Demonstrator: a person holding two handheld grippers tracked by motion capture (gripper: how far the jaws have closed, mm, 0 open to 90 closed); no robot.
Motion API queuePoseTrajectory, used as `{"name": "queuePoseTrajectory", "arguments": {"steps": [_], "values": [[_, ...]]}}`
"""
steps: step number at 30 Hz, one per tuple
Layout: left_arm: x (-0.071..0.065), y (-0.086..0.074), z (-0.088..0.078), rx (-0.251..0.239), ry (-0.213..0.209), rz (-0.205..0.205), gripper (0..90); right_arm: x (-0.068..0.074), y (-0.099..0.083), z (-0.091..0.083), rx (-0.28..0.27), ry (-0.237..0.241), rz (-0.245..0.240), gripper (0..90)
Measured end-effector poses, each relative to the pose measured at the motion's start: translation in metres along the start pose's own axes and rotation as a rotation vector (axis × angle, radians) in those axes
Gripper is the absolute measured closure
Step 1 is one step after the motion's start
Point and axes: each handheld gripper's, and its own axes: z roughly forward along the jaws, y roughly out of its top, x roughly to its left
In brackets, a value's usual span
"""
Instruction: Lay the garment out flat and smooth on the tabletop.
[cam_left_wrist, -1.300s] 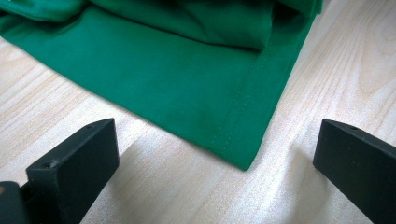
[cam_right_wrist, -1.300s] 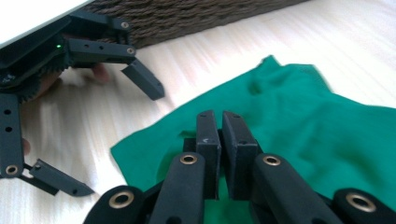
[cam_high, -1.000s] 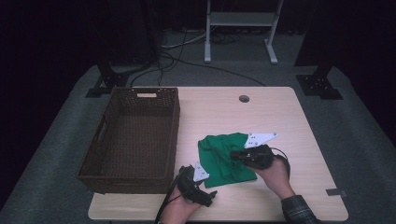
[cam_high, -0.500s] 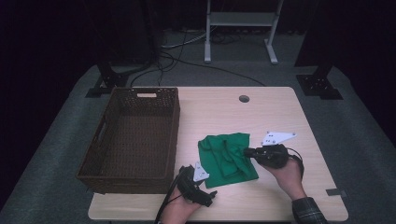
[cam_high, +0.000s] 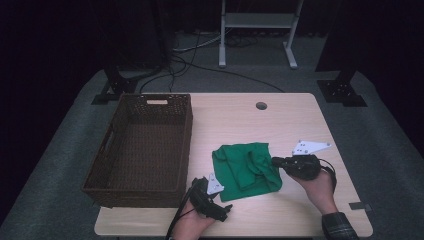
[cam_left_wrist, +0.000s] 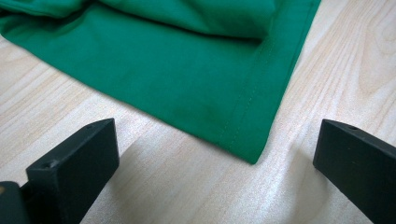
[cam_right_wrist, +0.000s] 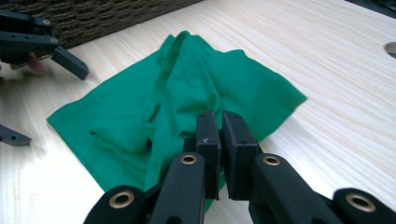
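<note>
A green cloth (cam_high: 240, 167) lies crumpled on the wooden table (cam_high: 280, 115), right of the basket. My right gripper (cam_high: 275, 161) is at its right edge, shut on a raised fold. In the right gripper view the green cloth (cam_right_wrist: 187, 84) rises in a ridge to the closed jaws of the right gripper (cam_right_wrist: 220, 123). My left gripper (cam_high: 216, 199) rests at the table's front, beside the cloth's near left corner. Seen from the left gripper (cam_left_wrist: 217, 135), its jaws stand wide apart with the hemmed corner of the cloth (cam_left_wrist: 187, 70) just ahead of them, untouched.
A dark wicker basket (cam_high: 140, 145) stands on the left half of the table, and its wall (cam_right_wrist: 93, 14) also lies beyond the cloth. A cable hole (cam_high: 261, 105) sits near the table's far edge. The left gripper (cam_right_wrist: 42, 42) lies by the basket.
My right gripper has moved to the right with the cloth's fold in it, drawing the cloth out that way. The left gripper has stayed where it was.
</note>
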Motion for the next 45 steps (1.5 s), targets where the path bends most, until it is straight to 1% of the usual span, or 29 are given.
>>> {"name": "queuePoseTrajectory", "arguments": {"steps": [9, 14, 17, 20, 24, 30, 45], "values": [[0.0, 0.0, 0.0, 0.001, -0.004, 0.006, 0.0, -0.011, -0.007, -0.01, -0.012, -0.024, 0.034, 87.2], [0.001, 0.0, 0.0, 0.001, -0.005, 0.007, 0.0, -0.013, -0.009, -0.012, -0.017, -0.026, 0.045, 87.2], [0.001, 0.0, 0.0, 0.001, -0.005, 0.007, 0.0, -0.014, -0.012, -0.016, -0.012, -0.041, 0.046, 87.2], [0.001, 0.0, 0.0, 0.001, -0.005, 0.008, 0.0, -0.016, -0.016, -0.019, -0.01, -0.049, 0.06, 87.2], [0.001, 0.0, 0.0, 0.001, -0.006, 0.009, 0.0, -0.018, -0.02, -0.02, 0.004, -0.06, 0.063, 87.2], [0.001, 0.0, 0.0, 0.001, -0.006, 0.008, 0.0, -0.017, -0.023, -0.024, 0.012, -0.075, 0.063, 87.2], [0.001, 0.0, 0.0, 0.001, -0.006, 0.009, 0.0, -0.023, -0.034, -0.036, 0.024, -0.106, 0.084, 87.2]]}}
